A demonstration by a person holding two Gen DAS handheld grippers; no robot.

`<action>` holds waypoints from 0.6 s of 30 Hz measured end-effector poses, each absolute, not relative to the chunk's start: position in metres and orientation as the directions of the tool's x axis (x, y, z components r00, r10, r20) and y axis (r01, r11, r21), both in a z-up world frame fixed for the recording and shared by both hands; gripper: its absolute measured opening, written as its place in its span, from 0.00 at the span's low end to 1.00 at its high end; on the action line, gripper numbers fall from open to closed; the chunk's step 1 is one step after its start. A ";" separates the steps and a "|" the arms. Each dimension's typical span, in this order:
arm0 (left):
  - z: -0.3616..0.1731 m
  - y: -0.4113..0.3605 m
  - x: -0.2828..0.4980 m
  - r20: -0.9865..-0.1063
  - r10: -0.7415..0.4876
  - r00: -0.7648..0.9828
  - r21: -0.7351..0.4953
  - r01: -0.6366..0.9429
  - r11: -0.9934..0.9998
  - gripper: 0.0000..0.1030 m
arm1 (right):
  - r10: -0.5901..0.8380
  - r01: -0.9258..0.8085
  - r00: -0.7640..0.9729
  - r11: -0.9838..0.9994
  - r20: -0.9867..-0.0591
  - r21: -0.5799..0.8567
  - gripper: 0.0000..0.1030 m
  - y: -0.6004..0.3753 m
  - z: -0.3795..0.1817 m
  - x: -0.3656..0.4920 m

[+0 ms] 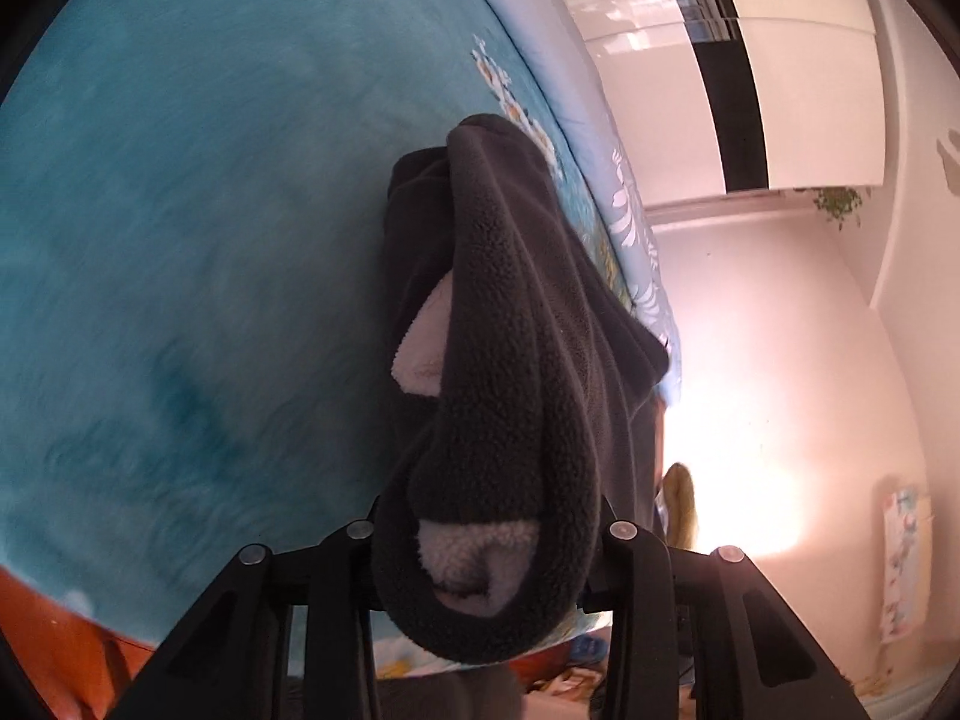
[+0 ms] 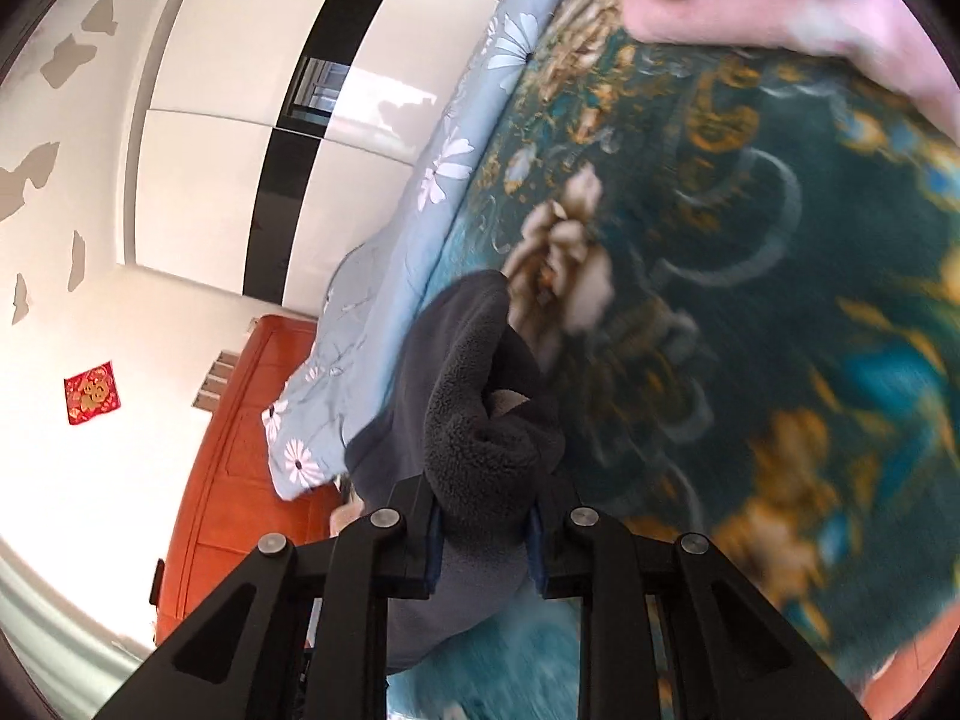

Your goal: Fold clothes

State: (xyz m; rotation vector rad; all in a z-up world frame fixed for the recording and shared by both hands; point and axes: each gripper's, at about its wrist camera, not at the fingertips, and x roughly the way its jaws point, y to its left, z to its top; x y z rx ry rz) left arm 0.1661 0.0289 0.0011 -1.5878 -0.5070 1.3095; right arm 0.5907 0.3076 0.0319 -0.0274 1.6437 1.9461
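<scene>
Above the teal blanket [image 1: 180,240], both grippers' fingers [image 1: 624,564] [image 2: 414,540] clamp the dark fleece garment [image 1: 510,360].

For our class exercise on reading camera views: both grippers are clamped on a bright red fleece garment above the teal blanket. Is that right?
Not quite: the fleece garment is dark grey with a pale lining, as the left wrist view shows. The left gripper and right gripper do both clamp it over the teal blanket.

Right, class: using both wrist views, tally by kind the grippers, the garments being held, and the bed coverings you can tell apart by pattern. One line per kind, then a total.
Grippers: 2, the left gripper and the right gripper
Garments: 1, the dark grey fleece, pinched by both
Bed coverings: 2, the teal blanket and the light blue floral sheet
Total: 5
</scene>
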 end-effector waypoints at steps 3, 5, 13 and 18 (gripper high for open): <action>-0.011 0.024 0.166 -0.491 0.805 0.333 -0.871 -0.218 -0.441 0.38 | 0.412 -0.429 -0.829 -0.037 -0.378 0.902 0.22 0.305 0.020 0.593; -0.005 0.025 0.166 -0.502 0.802 0.324 -0.862 -0.263 -0.434 0.40 | 0.411 -0.422 -0.830 -0.016 -0.378 0.907 0.22 0.303 0.012 0.594; 0.011 0.022 0.164 -0.598 0.748 0.287 -0.775 -0.442 -0.451 0.67 | 0.389 -0.545 -0.795 -0.117 -0.466 0.830 0.30 0.307 0.024 0.586; 0.025 0.003 0.131 -0.617 0.745 0.255 -0.754 -0.465 -0.465 0.69 | 0.421 -0.646 -0.732 -0.179 -0.535 0.742 0.41 0.301 0.034 0.596</action>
